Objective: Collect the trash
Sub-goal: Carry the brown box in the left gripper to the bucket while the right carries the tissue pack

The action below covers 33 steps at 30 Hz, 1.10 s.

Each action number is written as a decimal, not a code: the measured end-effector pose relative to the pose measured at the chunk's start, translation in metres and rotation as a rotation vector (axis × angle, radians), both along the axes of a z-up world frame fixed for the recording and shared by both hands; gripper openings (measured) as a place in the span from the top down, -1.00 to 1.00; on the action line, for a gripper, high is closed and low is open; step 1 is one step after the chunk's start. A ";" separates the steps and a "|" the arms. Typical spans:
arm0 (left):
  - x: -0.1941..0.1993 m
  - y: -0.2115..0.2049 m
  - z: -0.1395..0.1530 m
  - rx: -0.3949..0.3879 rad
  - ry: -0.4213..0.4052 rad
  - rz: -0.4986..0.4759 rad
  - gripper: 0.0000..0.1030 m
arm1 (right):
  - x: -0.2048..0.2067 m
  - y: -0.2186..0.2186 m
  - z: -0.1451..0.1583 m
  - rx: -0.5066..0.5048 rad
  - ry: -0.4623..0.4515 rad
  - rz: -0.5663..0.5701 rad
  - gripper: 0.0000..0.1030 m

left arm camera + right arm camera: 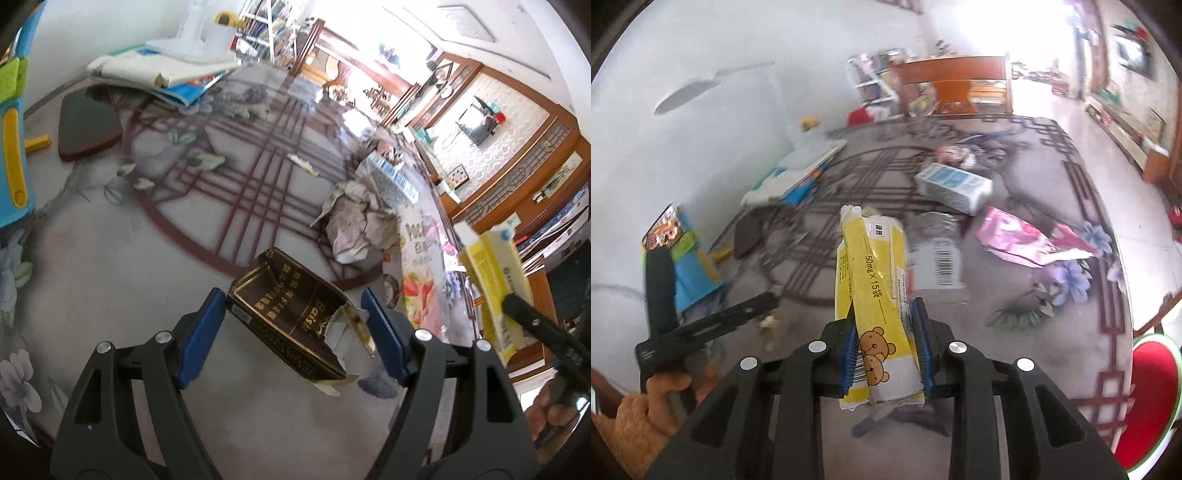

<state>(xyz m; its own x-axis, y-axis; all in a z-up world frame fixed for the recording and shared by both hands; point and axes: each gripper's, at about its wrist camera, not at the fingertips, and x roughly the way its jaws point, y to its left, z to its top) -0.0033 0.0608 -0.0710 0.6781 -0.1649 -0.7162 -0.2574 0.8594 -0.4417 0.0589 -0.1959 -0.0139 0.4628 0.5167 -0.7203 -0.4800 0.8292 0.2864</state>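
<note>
Light: daylight blazing in, upper right of both views, blown white.
Blur: right wrist view smeared; left wrist view sharper.
Edges: fisheye bending, dark corners.

Each camera rides on its own gripper and looks forward along the fingers, angled down at the patterned table (110, 266). The left view sits close above the left gripper (293, 334); the right view above the right gripper (886, 354). Both share the table's red lattice, the yellow medicine box (871, 280) and the tissue pack (955, 186).
</note>
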 end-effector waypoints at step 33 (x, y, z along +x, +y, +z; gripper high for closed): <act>0.009 -0.142 0.073 0.240 -0.133 -0.201 -0.43 | -0.016 -0.124 -0.010 0.065 -0.057 -0.245 0.47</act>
